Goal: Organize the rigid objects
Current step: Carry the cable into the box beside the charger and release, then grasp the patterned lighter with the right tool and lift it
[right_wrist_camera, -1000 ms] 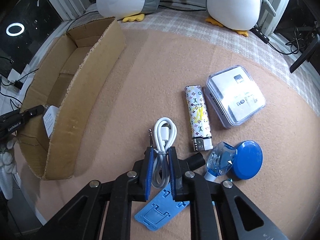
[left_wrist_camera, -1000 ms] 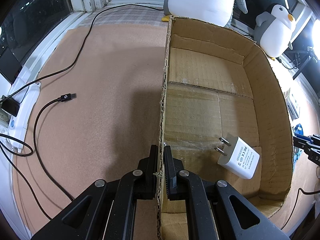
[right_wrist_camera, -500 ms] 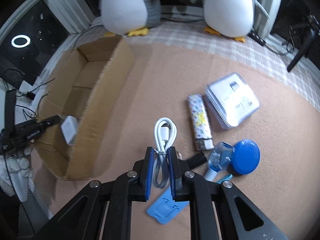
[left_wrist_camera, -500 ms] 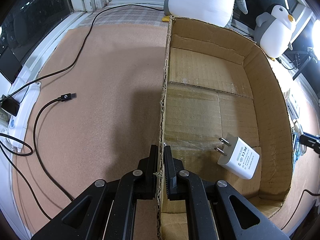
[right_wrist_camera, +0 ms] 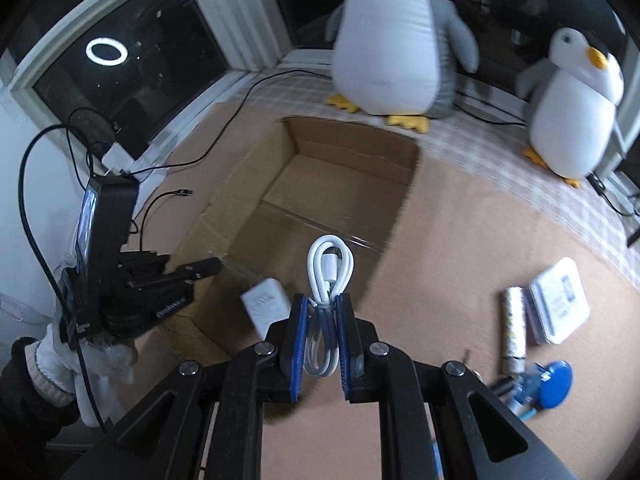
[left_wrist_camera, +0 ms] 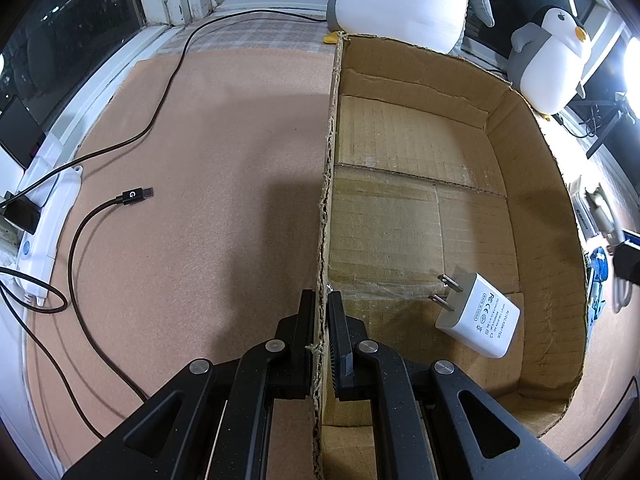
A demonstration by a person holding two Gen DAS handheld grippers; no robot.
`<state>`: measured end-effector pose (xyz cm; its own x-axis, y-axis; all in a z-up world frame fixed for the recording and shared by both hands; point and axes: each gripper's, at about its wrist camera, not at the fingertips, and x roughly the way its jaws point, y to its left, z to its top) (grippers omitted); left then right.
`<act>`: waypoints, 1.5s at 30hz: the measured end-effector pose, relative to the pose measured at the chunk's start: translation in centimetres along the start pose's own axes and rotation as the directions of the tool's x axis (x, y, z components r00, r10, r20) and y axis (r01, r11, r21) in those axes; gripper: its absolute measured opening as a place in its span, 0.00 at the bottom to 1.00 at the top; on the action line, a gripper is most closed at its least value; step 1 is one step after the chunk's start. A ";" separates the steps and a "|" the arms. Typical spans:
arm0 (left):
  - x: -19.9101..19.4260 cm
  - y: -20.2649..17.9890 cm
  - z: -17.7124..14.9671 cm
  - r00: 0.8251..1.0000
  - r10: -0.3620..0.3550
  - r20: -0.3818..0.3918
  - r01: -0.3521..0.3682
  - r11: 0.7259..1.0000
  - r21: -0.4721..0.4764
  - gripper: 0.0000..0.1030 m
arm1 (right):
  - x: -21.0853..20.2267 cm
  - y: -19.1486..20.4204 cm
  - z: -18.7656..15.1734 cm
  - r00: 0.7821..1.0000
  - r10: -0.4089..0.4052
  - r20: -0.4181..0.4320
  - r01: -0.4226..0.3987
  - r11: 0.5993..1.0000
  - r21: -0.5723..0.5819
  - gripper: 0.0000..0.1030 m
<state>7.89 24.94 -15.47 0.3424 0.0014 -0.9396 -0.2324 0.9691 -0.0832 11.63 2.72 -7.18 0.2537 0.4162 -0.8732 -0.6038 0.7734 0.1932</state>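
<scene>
An open cardboard box (left_wrist_camera: 532, 216) lies on the tan mat and holds a white wall charger (left_wrist_camera: 480, 316). My left gripper (left_wrist_camera: 320, 320) is shut on the box's left wall. In the right wrist view my right gripper (right_wrist_camera: 323, 308) is shut on a coiled white cable (right_wrist_camera: 330, 264) and holds it in the air just in front of the box (right_wrist_camera: 352, 156), above its near right wall. The charger (right_wrist_camera: 265, 307) shows there too, and the left gripper (right_wrist_camera: 200, 270) sits at the box's left wall.
A patterned lighter (right_wrist_camera: 513, 322), a clear plastic case (right_wrist_camera: 559, 306) and a blue round lid (right_wrist_camera: 554, 384) lie on the mat to the right. Two plush penguins (right_wrist_camera: 396, 36) stand behind the box. A black cable (left_wrist_camera: 100, 216) and a power strip (left_wrist_camera: 44, 216) lie left.
My right gripper has lifted the white cable off the mat and carried it left toward the box. The left gripper and the box have not moved.
</scene>
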 end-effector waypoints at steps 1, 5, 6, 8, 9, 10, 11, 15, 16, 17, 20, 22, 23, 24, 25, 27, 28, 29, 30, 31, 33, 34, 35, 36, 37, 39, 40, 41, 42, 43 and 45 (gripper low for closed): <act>0.0 0.0 0.0 1.000 0.001 0.000 -0.001 1.000 0.001 0.06 | 0.3 0.4 0.1 1.000 -0.003 -0.008 0.003 1.000 -0.007 0.12; 0.0 0.0 0.0 1.000 0.003 0.000 -0.003 1.000 0.003 0.06 | 1.5 1.7 0.5 1.000 -0.014 -0.021 0.014 0.999 -0.029 0.12; 0.0 -0.1 0.0 1.000 0.004 0.000 -0.004 1.000 0.003 0.06 | 1.9 1.9 0.6 1.000 -0.018 -0.026 0.017 0.999 -0.033 0.12; 0.0 -0.1 0.0 1.000 0.003 0.000 -0.003 1.000 0.002 0.06 | 2.5 2.0 0.7 0.999 -0.030 -0.032 0.029 0.999 -0.039 0.13; 0.0 -0.1 0.0 1.000 0.003 0.000 -0.003 1.000 0.003 0.06 | 2.7 2.1 0.7 0.999 -0.039 -0.035 0.037 0.998 -0.044 0.13; 0.0 -0.1 0.0 1.000 0.003 0.000 -0.003 1.000 0.003 0.06 | 2.9 2.2 0.7 0.998 -0.046 -0.038 0.044 0.998 -0.048 0.13; 0.0 0.0 0.0 1.000 0.003 0.000 -0.003 1.000 0.002 0.06 | 3.2 2.2 0.7 0.998 -0.050 -0.040 0.048 0.998 -0.051 0.13; 0.0 0.0 0.0 1.000 0.000 0.000 0.000 1.000 -0.006 0.06 | 3.7 2.2 0.6 0.997 -0.063 -0.046 0.060 0.996 -0.067 0.13; 0.0 0.1 0.0 1.000 -0.001 0.000 0.001 1.000 -0.007 0.06 | 3.8 2.3 0.5 0.997 -0.064 -0.045 0.061 0.995 -0.073 0.13; 0.0 0.1 0.0 1.000 -0.001 -0.001 0.001 1.000 -0.008 0.06 | 3.8 2.4 0.5 0.997 -0.066 -0.044 0.063 0.995 -0.077 0.13; 0.1 0.0 0.0 1.000 -0.001 -0.001 0.001 1.000 -0.009 0.06 | 3.8 2.8 0.4 0.997 -0.063 -0.044 0.058 0.994 -0.094 0.13; 0.1 0.1 0.0 1.000 -0.001 -0.001 0.001 1.000 -0.010 0.06 | 3.6 3.0 0.4 0.997 -0.064 -0.033 0.061 0.993 -0.101 0.16; 0.1 0.1 0.0 1.000 -0.002 -0.001 0.002 1.000 -0.010 0.06 | 3.5 3.1 0.4 0.998 -0.063 -0.029 0.060 0.993 -0.101 0.26; 0.0 0.1 0.0 1.000 -0.004 0.000 0.004 1.000 -0.012 0.06 | 3.2 3.0 0.4 0.998 -0.054 -0.020 0.052 0.994 -0.097 0.32; 0.0 0.1 0.1 1.000 -0.003 -0.001 0.003 1.000 -0.012 0.06 | 2.9 2.9 0.4 0.999 -0.047 -0.009 0.047 0.995 -0.090 0.42; 0.1 0.0 0.1 1.000 -0.001 -0.001 0.001 1.000 -0.010 0.06 | 2.1 2.5 0.3 0.999 -0.037 0.011 0.038 0.996 -0.079 0.46; 0.1 0.0 0.1 1.000 0.000 0.000 0.000 1.000 -0.009 0.06 | 1.7 2.2 0.3 0.999 -0.031 0.016 0.032 0.997 -0.072 0.46; 0.1 0.0 0.1 1.000 0.000 0.000 0.000 1.000 -0.009 0.06 | 1.2 1.7 0.2 1.000 -0.019 0.019 0.021 0.998 -0.061 0.46; 0.1 0.0 0.1 1.000 0.000 0.000 0.000 1.000 -0.009 0.06 | 0.7 1.2 0.1 1.000 -0.016 0.023 0.017 0.999 -0.051 0.46; 0.1 0.0 0.1 1.000 0.000 0.000 0.000 1.000 -0.009 0.06 | 0.2 0.5 0.0 0.999 -0.017 0.029 0.018 0.999 -0.040 0.46; 0.1 0.0 0.1 1.000 0.001 -0.001 -0.001 1.000 -0.009 0.06 | -0.7 -0.9 -0.1 0.999 -0.031 0.038 0.031 0.999 -0.018 0.46; 0.1 0.0 0.1 1.000 0.001 0.000 -0.001 1.000 -0.009 0.06 | -1.0 -1.6 -0.2 0.999 -0.032 0.038 0.032 0.999 -0.007 0.46; 0.1 0.0 0.1 1.000 0.000 0.000 0.000 1.000 -0.009 0.06 | -1.3 -2.5 -0.3 0.999 -0.034 0.034 0.034 0.999 0.010 0.46; 0.1 0.0 0.1 1.000 0.000 0.000 0.000 1.000 -0.009 0.06 | -1.7 -3.7 -0.4 0.999 -0.041 0.030 0.040 0.999 0.032 0.46; 0.1 0.0 0.1 1.000 -0.001 -0.001 0.001 1.000 -0.009 0.06 | -1.9 -4.6 -0.5 0.998 -0.050 0.024 0.049 0.998 0.047 0.46; 0.1 0.1 0.1 1.000 -0.003 -0.001 0.003 1.000 -0.012 0.06 | -2.1 -6.7 -0.7 0.997 -0.073 0.007 0.072 0.995 0.075 0.46; 0.1 0.1 0.1 1.000 -0.003 -0.001 0.003 1.000 -0.012 0.06 | -2.1 -7.5 -0.8 0.997 -0.081 -0.003 0.081 0.993 0.090 0.46; 0.1 0.1 0.1 1.000 -0.002 -0.001 0.002 1.000 -0.012 0.06 | -2.2 -8.5 -1.0 0.996 -0.086 -0.017 0.088 0.990 0.109 0.46; 0.1 0.1 0.1 1.000 -0.002 -0.001 0.002 1.000 -0.012 0.06 | -2.0 -9.6 -1.1 0.996 -0.084 -0.036 0.088 0.988 0.130 0.46; 0.1 0.1 0.1 1.000 -0.003 -0.001 0.003 1.000 -0.013 0.06 | -1.8 -10.3 -1.2 0.995 -0.083 -0.048 0.089 0.986 0.142 0.46; 0.1 0.1 0.1 1.000 -0.004 -0.001 0.004 1.000 -0.013 0.06 | -1.3 -11.9 -1.5 0.994 -0.088 -0.071 0.099 0.981 0.168 0.46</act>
<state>7.99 25.04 -15.53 0.3421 -0.0023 -0.9397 -0.2428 0.9658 -0.0908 17.39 -7.75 -9.01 0.2512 0.3114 -0.9165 -0.4402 0.8800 0.1783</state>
